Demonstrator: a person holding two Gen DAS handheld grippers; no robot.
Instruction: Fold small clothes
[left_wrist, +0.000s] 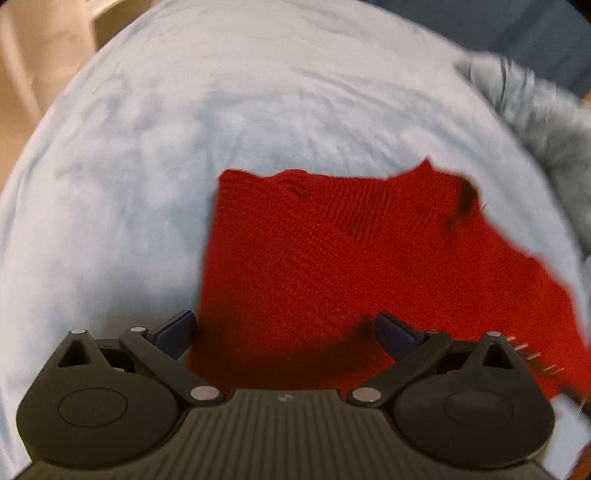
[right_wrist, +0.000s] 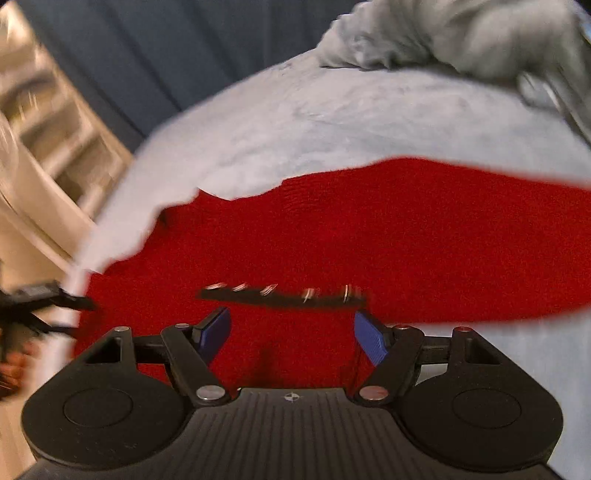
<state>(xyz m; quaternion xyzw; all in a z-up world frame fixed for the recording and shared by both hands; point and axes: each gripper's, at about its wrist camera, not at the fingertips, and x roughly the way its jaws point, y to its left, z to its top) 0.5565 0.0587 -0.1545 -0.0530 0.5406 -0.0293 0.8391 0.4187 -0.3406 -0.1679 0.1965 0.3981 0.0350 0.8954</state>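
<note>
In the left wrist view, the left gripper (left_wrist: 286, 330) has its jaws spread wide and grasps nothing, hovering over the near part of the red knitted garment (left_wrist: 332, 266), which lies flat on the pale blue blanket (left_wrist: 184, 129); a crumpled grey cloth (left_wrist: 532, 107) sits at the blanket's far right edge. In the right wrist view, the right gripper (right_wrist: 291, 332) is also released above the same garment, where a black strip with metal rings (right_wrist: 284, 295) lies across the red fabric just ahead of the blue pads (right_wrist: 371, 339).
</note>
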